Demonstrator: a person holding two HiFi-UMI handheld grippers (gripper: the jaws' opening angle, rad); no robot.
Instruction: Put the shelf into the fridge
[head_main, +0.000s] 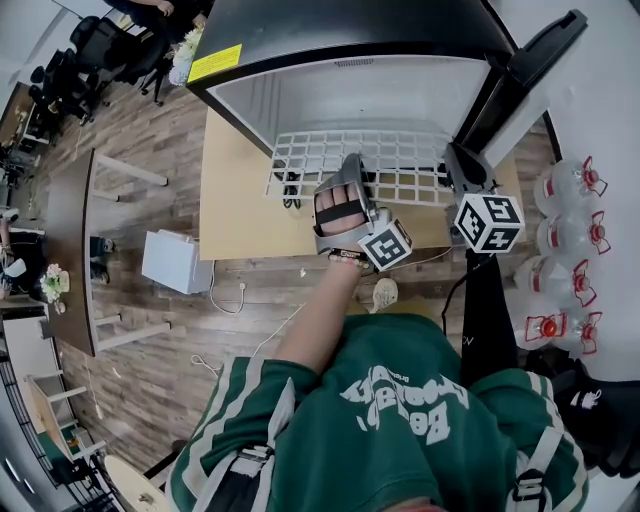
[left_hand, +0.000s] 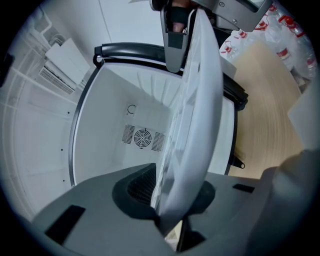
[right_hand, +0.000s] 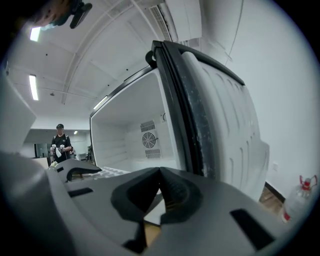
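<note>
Left claw (left_hand: 171, 216) grasps the white wire-grid shelf (head_main: 410, 160).
It lies on the pale wooden tabletop (head_main: 235, 190) before the open white fridge (head_main: 350, 95); right claw (right_hand: 161, 170) is clenched, tips together, at its right corner.

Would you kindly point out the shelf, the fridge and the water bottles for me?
shelf (head_main: 400, 160), head view, middle of its white grid
fridge (head_main: 360, 95), head view, white interior wall
water bottles (head_main: 565, 187), head view, uppermost bottle's clear body
</note>
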